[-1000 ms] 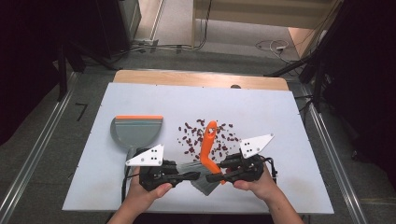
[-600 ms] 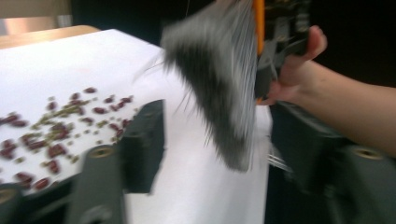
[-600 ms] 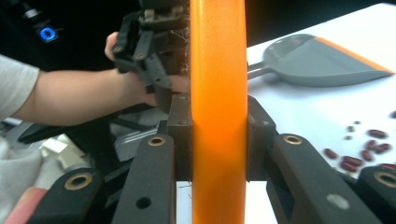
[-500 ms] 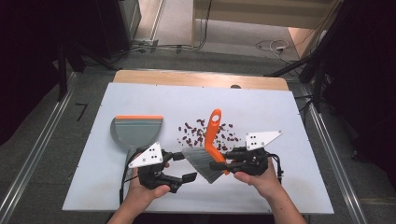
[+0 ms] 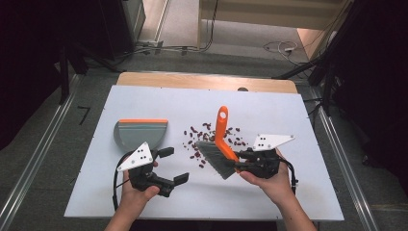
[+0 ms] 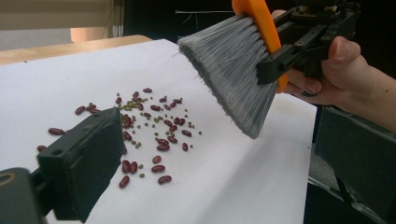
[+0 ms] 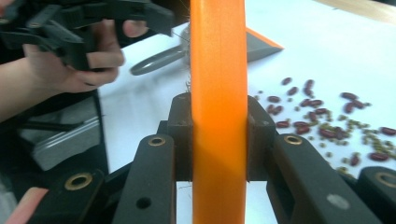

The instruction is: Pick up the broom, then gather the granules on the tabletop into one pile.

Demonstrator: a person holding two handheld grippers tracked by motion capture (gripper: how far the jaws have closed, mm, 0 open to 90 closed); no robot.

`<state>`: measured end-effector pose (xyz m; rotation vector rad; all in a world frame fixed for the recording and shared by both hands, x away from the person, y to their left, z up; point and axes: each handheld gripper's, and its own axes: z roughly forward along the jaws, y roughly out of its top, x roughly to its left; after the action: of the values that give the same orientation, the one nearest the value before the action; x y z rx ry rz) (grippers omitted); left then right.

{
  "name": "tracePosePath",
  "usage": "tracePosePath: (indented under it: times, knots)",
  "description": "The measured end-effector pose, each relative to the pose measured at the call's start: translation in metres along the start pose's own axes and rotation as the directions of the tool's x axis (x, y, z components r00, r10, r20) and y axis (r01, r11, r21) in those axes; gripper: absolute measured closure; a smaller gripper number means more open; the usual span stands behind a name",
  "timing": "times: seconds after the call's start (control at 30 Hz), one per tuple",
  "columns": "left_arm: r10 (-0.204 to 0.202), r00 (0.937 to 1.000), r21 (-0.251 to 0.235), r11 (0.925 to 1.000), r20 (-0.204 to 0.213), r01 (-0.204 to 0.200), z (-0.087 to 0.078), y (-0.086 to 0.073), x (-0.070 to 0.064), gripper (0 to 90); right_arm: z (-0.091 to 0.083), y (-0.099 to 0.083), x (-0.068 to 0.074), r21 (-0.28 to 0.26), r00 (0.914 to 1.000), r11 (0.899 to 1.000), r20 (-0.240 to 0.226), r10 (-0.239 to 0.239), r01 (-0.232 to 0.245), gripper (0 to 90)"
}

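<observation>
— Brush (image 5: 220, 144) is in my right gripper (image 5: 243, 163) now. The fingers pinch its orange handle from both sides; in the right gripper view the handle (image 7: 218, 107) stands straight up between the two pads.

— And where is the brush over the tabletop (image 5: 288, 115)?

— It is near the middle, a little to the right side. The grey bristles (image 6: 233, 70) hang tilted above the white surface, and in the left gripper view I see a gap under them, so they do not touch it. The handle points away from me, over the beans (image 5: 207, 137).

— What about the beans?

— Dark red beans and some small green ones (image 6: 149, 116) lie scattered at the centre, just beside the bristles and partly behind them.

— Your left side?

— My left gripper (image 5: 169, 166) has its fingers spread wide apart and they hold nothing. It sits near the front edge, to the left of the brush. The dustpan (image 5: 139, 132), grey with an orange lip, lies flat just beyond it, well apart from the bean pile. Its handle is toward me.
</observation>
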<state>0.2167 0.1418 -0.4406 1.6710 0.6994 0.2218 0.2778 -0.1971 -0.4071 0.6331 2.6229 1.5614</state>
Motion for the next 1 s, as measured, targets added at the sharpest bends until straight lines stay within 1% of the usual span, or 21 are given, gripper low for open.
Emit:
tracePosePath:
  times: [0.07, 0.1, 0.17, 0.23, 0.3, 0.33, 0.37, 0.4, 0.43, 0.5, 0.57, 0.63, 0.67, 0.7, 0.73, 0.77, 0.8, 0.87, 0.9, 0.93, 1.0]
  knots:
    - [-0.002, 1.0, -0.004, 1.0, 0.0, 0.002, -0.001, -0.001, 0.003, 0.3, 0.0, 0.001, -0.001, 0.009, 0.9997, 1.0, 0.025, -0.002, 0.002, 68.5]
    - [0.0, 1.0, -0.003, 1.0, -0.005, 0.0, -0.002, 0.0, 0.004, 0.3, 0.002, 0.001, -0.001, 0.023, 0.9982, 1.0, 0.059, 0.002, -0.004, 68.5]
    - [0.005, 1.0, -0.003, 1.0, -0.004, -0.005, -0.003, -0.001, 0.005, 0.3, 0.002, 0.001, -0.002, 0.025, 0.9977, 1.0, 0.068, 0.001, -0.003, 68.5]
    - [0.012, 0.9999, 0.005, 0.9999, -0.011, -0.012, -0.005, -0.002, 0.006, 0.3, 0.002, 0.0, -0.005, 0.023, 0.9961, 1.0, 0.087, 0.015, -0.017, 68.5]
    - [0.009, 0.9999, 0.006, 0.9999, -0.012, -0.009, -0.007, -0.003, 0.009, 0.3, 0.001, 0.0, -0.008, 0.02, 0.994, 0.999, 0.106, 0.028, -0.03, 68.5]
    - [0.007, 0.9998, 0.007, 1.0, -0.02, -0.007, -0.007, -0.003, 0.01, 0.3, 0.0, 0.0, -0.01, 0.021, 0.9907, 0.999, 0.13, 0.041, -0.044, 68.5]
    - [0.006, 0.9997, 0.006, 1.0, -0.022, -0.006, -0.008, -0.002, 0.01, 0.3, 0.001, 0.0, -0.01, 0.027, 0.9875, 0.999, 0.153, 0.038, -0.042, 68.5]
    - [0.006, 0.9996, 0.006, 1.0, -0.028, -0.006, -0.008, -0.002, 0.011, 0.3, 0.001, 0.0, -0.01, 0.027, 0.9875, 0.999, 0.153, 0.038, -0.042, 68.5]
    - [0.003, 0.9995, 0.004, 1.0, -0.03, -0.003, -0.009, -0.002, 0.011, 0.3, 0.0, 0.0, -0.011, 0.037, 0.984, 0.998, 0.174, 0.036, -0.043, 68.5]
    - [-0.001, 0.9994, -0.004, 1.0, -0.034, 0.001, -0.01, -0.002, 0.011, 0.3, 0.0, 0.0, -0.013, 0.039, 0.9799, 0.998, 0.195, 0.044, -0.053, 68.5]
    - [0.0, 0.9994, -0.005, 1.0, -0.035, 0.0, -0.011, -0.002, 0.011, 0.3, -0.001, 0.0, -0.014, 0.038, 0.978, 0.998, 0.203, 0.049, -0.058, 68.4]
    - [0.004, 0.9995, -0.005, 1.0, -0.032, -0.005, -0.012, -0.002, 0.01, 0.3, -0.002, 0.0, -0.02, 0.037, 0.9722, 0.997, 0.226, 0.061, -0.072, 68.5]
    - [0.008, 0.9995, -0.006, 0.9999, -0.031, -0.008, -0.012, -0.002, 0.009, 0.3, -0.002, 0.0, -0.02, 0.037, 0.9722, 0.997, 0.226, 0.061, -0.072, 68.5]
    - [0.011, 0.9994, -0.004, 0.9999, -0.033, -0.011, -0.012, -0.002, 0.009, 0.3, -0.002, -0.002, -0.025, 0.045, 0.9671, 0.996, 0.245, 0.068, -0.082, 68.5]
    - [0.01, 0.9995, -0.006, 0.9999, -0.03, -0.01, -0.012, -0.002, 0.009, 0.3, -0.002, -0.002, -0.025, 0.045, 0.9671, 0.996, 0.245, 0.068, -0.082, 68.5]
    - [0.016, 0.9994, 0.003, 0.9999, -0.031, -0.016, -0.012, -0.003, 0.008, 0.3, -0.003, -0.002, -0.027, 0.052, 0.9633, 0.995, 0.258, 0.074, -0.091, 68.5]
    - [0.022, 0.9991, 0.009, 0.9997, -0.037, -0.022, -0.011, -0.003, 0.008, 0.3, -0.005, -0.004, -0.033, 0.052, 0.9576, 0.992, 0.273, 0.093, -0.111, 68.4]
    - [0.031, 0.9986, 0.02, 0.9993, -0.042, -0.03, -0.011, -0.004, 0.008, 0.3, -0.009, -0.004, -0.04, 0.058, 0.947, 0.99, 0.304, 0.104, -0.128, 68.4]
    - [0.035, 0.9984, 0.027, 0.9991, -0.044, -0.034, -0.011, -0.005, 0.008, 0.3, -0.009, -0.004, -0.04, 0.058, 0.947, 0.99, 0.304, 0.104, -0.128, 68.4]
    - [0.038, 0.998, 0.031, 0.9988, -0.05, -0.036, -0.012, -0.006, 0.009, 0.3, -0.013, -0.002, -0.047, 0.058, 0.9336, 0.988, 0.34, 0.112, -0.14, 68.4]
    - [0.029, 0.9982, 0.027, 0.9992, -0.053, -0.028, -0.014, -0.006, 0.012, 0.3, -0.017, 0.0, -0.052, 0.078, 0.9195, 0.987, 0.38, 0.1, -0.139, 68.4]
